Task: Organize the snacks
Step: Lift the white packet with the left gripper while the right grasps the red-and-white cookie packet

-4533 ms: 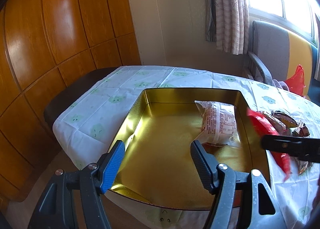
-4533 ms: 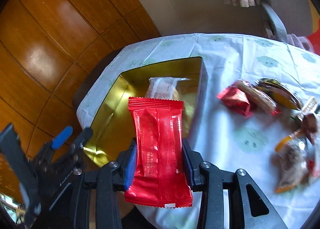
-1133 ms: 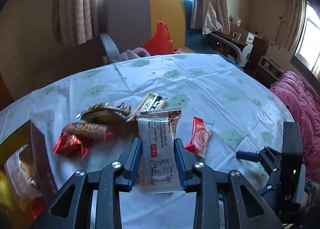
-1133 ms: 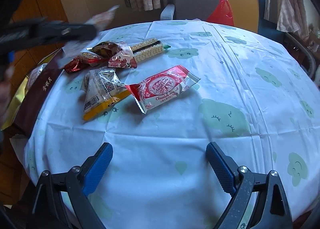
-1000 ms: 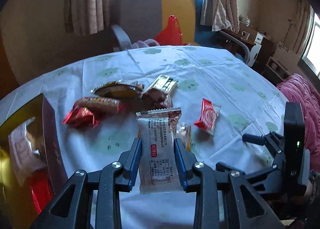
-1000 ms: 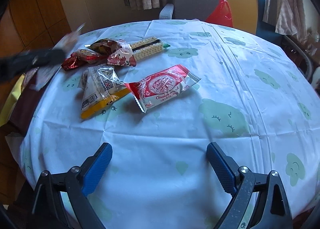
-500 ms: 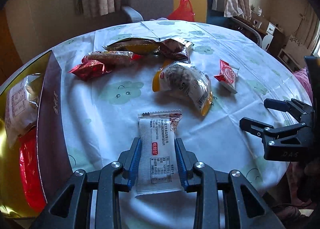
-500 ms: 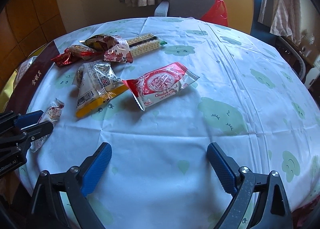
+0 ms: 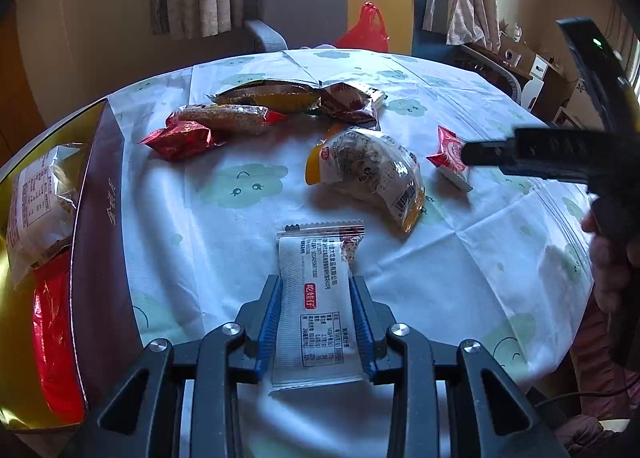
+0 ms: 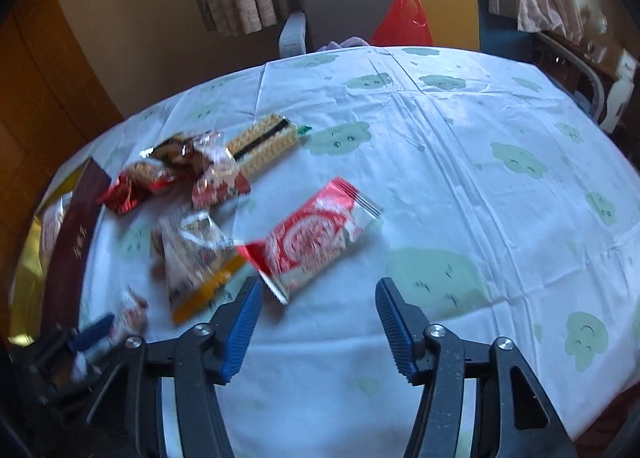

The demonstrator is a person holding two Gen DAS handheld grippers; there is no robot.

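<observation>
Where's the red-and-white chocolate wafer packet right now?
Right wrist view: the chocolate wafer packet lies on the tablecloth just ahead of the right tongs, its corner beside the clear yellow-edged snack bag.

A round table (image 9: 460,258) under a white cloth with green cloud faces carries a gold tin (image 9: 100,217) at its left edge. Loose packets lie on the cloth: a red pack (image 9: 180,135), a long bar (image 9: 224,117), a brown pouch (image 9: 348,99), a wafer pack (image 10: 264,143), a clear bag (image 9: 372,169) and a red-white chocolate pack (image 10: 316,236).
</observation>
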